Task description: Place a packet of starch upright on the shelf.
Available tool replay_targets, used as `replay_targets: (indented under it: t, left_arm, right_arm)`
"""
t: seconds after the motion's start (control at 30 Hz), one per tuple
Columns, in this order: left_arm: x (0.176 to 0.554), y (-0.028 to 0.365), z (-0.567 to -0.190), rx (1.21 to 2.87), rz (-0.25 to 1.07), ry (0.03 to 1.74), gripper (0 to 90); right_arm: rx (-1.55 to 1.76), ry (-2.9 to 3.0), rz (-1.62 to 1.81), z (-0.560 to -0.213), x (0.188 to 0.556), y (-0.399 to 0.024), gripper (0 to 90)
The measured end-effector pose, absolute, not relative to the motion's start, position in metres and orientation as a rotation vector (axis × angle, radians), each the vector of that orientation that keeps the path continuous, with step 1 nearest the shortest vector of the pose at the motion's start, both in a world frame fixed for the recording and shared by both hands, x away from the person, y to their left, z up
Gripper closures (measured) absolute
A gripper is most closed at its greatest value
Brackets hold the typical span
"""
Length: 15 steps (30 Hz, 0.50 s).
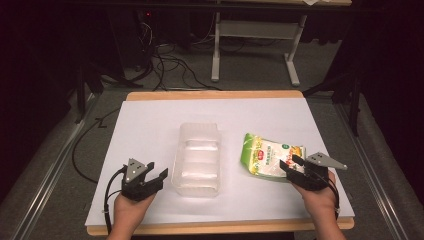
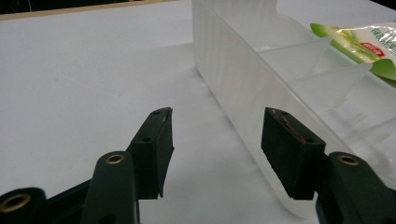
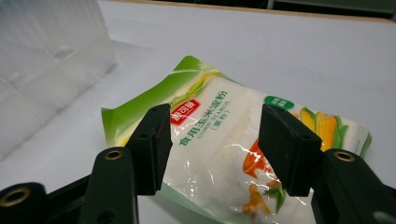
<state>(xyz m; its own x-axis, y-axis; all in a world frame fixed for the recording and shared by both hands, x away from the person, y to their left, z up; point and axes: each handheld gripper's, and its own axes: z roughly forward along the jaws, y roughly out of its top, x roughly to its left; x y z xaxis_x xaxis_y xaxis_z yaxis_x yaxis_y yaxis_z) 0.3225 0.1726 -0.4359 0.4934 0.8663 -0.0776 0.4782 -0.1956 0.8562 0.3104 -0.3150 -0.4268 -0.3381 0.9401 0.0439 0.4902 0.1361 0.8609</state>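
A clear plastic tray (image 1: 197, 159) with compartments lies mid-table; its side wall (image 2: 243, 79) rises just right of my left gripper's jaws. A green and white bag of corn starch (image 1: 267, 156) lies flat to the tray's right, and in the right gripper view the bag (image 3: 219, 140) spreads beneath and beyond the jaws. My left gripper (image 1: 156, 170) is open beside the tray's near left corner, with bare table between its fingers (image 2: 156, 144). My right gripper (image 1: 290, 162) is open at the bag's near edge, its fingers (image 3: 152, 144) apart above the bag without pinching it.
A white sheet (image 1: 150, 125) covers the wooden table, whose edge (image 1: 215, 94) shows at the far side. Beyond it are a table frame (image 1: 252, 40) and cables on the floor (image 1: 170, 65). A black cable (image 1: 82, 145) runs off the left side.
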Motion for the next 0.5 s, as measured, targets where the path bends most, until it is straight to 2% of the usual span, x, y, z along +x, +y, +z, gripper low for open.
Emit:
replay_targets:
  t: [0.3, 0.5]
  left_arm:
    - [0.3229, 0.1698, -0.4385, 1.867, 0.526, 1.128, 45.2]
    - [0.3239, 0.1689, -0.4416, 1.904, 0.506, 1.123, 54.8]
  right_arm:
    - [1.318, 1.914, 1.113, -0.4239, 0.308, -0.3072, 43.1]
    - [1.283, 1.91, 1.14, -0.4276, 0.3091, -0.3087, 47.0]
